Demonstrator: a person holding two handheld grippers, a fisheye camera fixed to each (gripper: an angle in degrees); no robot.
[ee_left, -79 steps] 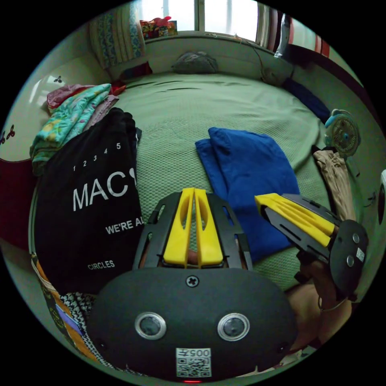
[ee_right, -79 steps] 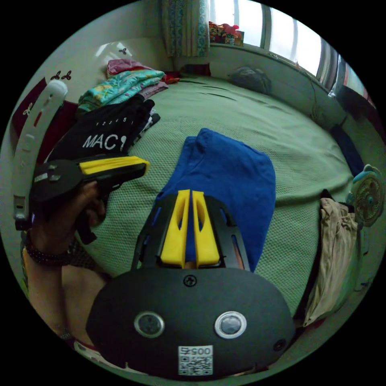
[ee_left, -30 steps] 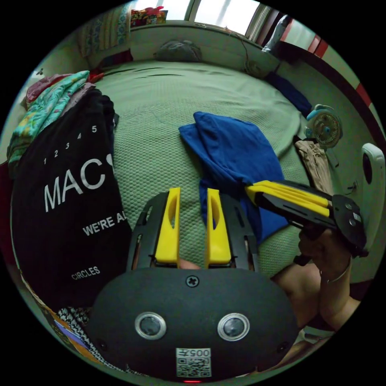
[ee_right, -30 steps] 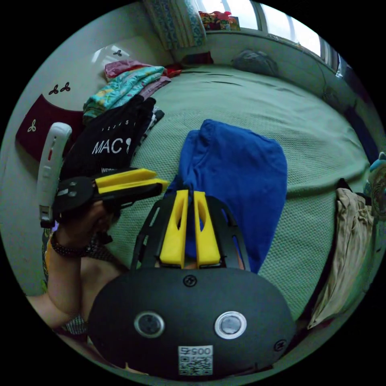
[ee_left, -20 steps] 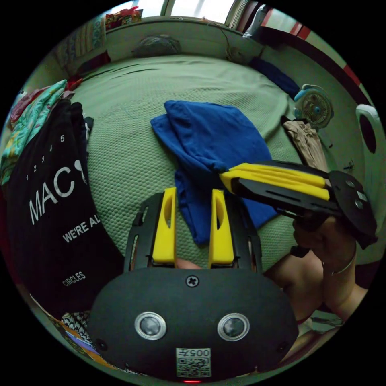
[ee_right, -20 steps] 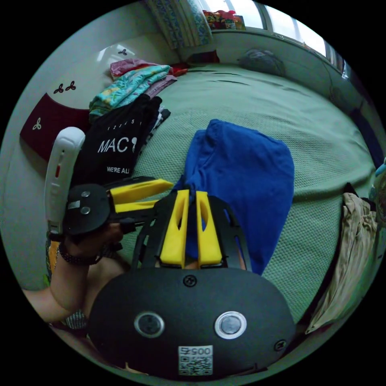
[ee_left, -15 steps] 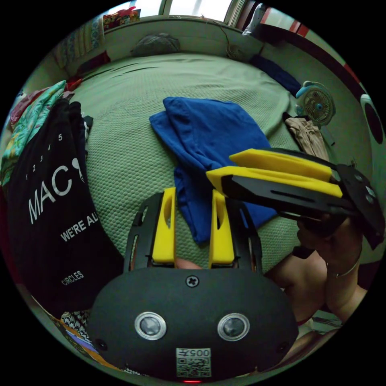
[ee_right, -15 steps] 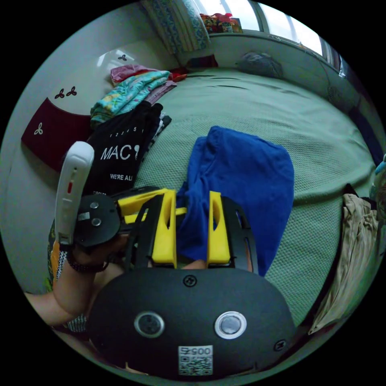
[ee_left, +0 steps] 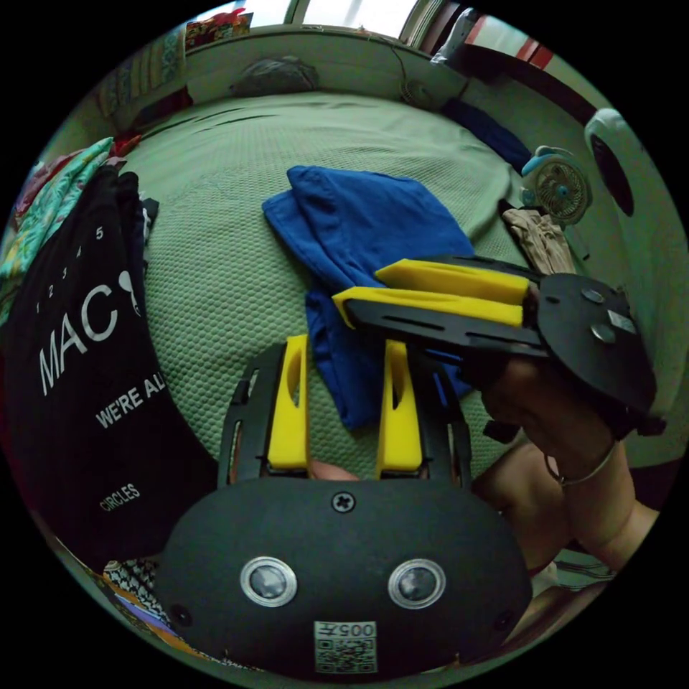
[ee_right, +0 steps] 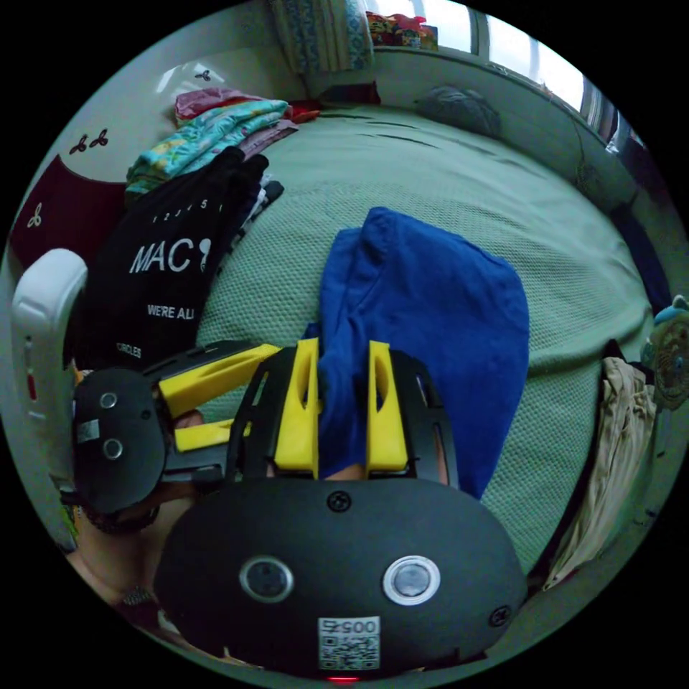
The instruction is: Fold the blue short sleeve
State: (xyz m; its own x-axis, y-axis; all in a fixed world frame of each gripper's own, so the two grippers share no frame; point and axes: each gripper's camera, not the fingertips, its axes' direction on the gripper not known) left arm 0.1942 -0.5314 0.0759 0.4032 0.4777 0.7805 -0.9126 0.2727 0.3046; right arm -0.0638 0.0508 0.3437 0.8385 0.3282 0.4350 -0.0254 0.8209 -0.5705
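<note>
Your left tongs [ee_left: 344, 352] stand with their yellow jaws spread apart and nothing clamped between them. The near corner of the blue short sleeve [ee_left: 373, 222] lies in the gap between the two jaws, resting on the green bed [ee_left: 237, 201]; whether the jaws touch the cloth cannot be told. To the left of these tongs lies the black printed shirt [ee_left: 86, 359], on top of a stack of folded clothes, with a teal patterned garment [ee_left: 43, 208] beyond it.

Ahead of the left tongs the blue short sleeve spreads across the bed, folded into a narrow shape with one layer overlapping another. Your right tongs [ee_left: 359, 283] cross above its near part from the right, held in your right hand [ee_left: 545, 423].

In the right gripper view your right tongs [ee_right: 343, 359] also stand parted, with the near edge of the blue short sleeve [ee_right: 430, 301] rising between the jaws. Your left tongs [ee_right: 269, 384] sit just to their left, close beside them. To the right of the right tongs a beige garment [ee_right: 610, 445] hangs off the edge of the bed [ee_right: 445, 165], next to a small fan [ee_right: 671, 362].
</note>
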